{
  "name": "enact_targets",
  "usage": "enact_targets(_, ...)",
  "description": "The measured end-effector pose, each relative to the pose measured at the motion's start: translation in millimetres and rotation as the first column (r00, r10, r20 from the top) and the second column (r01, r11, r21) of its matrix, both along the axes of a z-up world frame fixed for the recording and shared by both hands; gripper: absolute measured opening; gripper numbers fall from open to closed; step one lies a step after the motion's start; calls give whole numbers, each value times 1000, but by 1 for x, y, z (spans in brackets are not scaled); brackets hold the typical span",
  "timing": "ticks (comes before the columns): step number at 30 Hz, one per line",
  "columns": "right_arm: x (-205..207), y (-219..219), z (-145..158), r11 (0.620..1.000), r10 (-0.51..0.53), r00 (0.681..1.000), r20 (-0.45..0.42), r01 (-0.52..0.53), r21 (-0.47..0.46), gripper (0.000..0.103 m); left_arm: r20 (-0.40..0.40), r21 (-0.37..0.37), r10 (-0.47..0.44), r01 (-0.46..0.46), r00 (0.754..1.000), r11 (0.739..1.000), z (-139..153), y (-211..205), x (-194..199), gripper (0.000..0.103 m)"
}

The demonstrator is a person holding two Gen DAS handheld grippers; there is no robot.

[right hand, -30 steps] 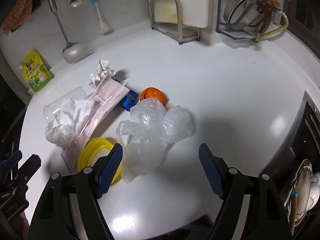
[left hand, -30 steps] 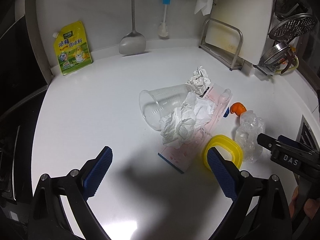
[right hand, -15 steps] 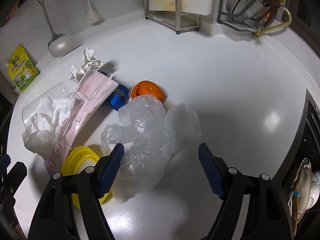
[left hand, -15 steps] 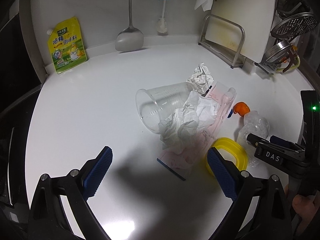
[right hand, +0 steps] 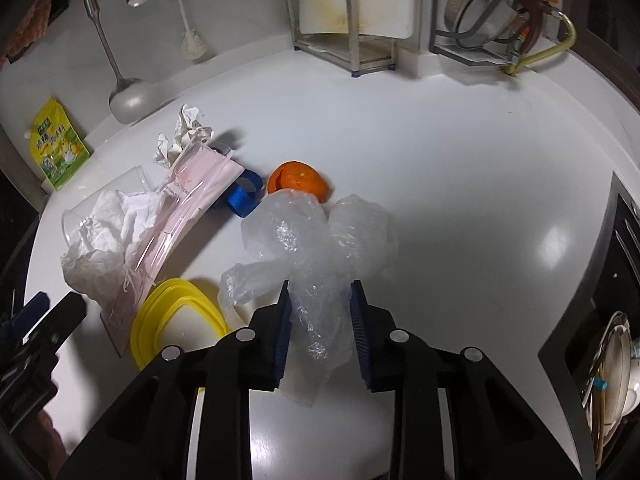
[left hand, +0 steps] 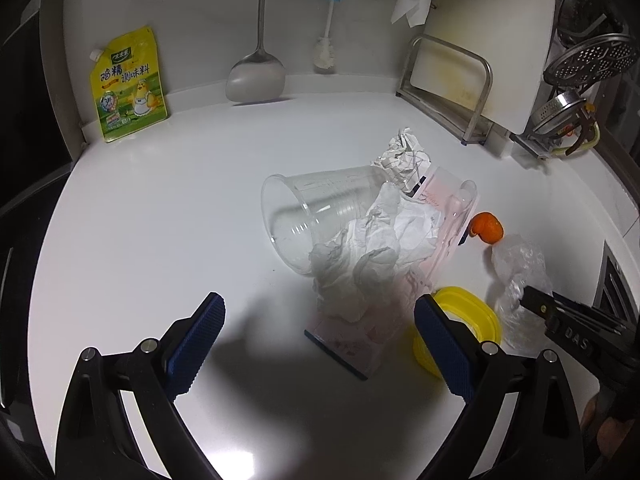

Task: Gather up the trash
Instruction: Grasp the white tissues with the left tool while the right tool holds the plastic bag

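Note:
My right gripper (right hand: 320,300) is closing its jaws on a crumpled clear plastic bag (right hand: 320,240); the bag's neck is squeezed between both blue pads. Behind the bag lies an orange peel (right hand: 298,180), and to its left a yellow lid (right hand: 176,312). My left gripper (left hand: 318,304) hangs open above the white counter (left hand: 160,220), just short of the trash pile and holding nothing. The pile has a tipped clear plastic cup (left hand: 320,208), white tissue (left hand: 372,256), a pink packet (left hand: 440,216) and a crumpled paper ball (left hand: 404,152).
A yellow seasoning pouch (left hand: 128,84) leans on the back wall beside a hanging ladle (left hand: 256,76) and brush (left hand: 326,52). A cutting board in a metal rack (left hand: 448,80) and a strainer rack (right hand: 492,12) stand at the back right. Dishes (right hand: 616,360) sit low on the right.
The right gripper's jaws went from wide open around the plastic bag to squeezing its neck. The left gripper sank slightly toward the trash pile, still open.

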State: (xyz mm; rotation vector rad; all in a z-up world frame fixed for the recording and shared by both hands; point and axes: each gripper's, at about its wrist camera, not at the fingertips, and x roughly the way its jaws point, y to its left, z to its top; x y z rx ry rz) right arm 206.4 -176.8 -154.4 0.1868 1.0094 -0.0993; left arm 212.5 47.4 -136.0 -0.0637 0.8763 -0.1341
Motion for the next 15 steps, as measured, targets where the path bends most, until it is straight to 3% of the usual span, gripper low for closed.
enact_targets(6,-15,-6,2,1000,-19,1000,9,19,8,26,3,-20,11,-11,1000,1000,-7,-7,11,92)
enact_targets(8,-19,-8,3,1000,-27,1000,9,26,13,25,5,-23,10,-10,1000,1000,-8,-10,14,86)
enact_targets(14,-28,-14,6,998,-53,998,15,52,38,25,-23,-7,-22,22,999,1000,-14,-20,19,50)
enact_targets(15,-30,-14,6,998,-56,998,17,55,40,25,-25,-7,-26,26,999,1000,-14,-20,19,39)
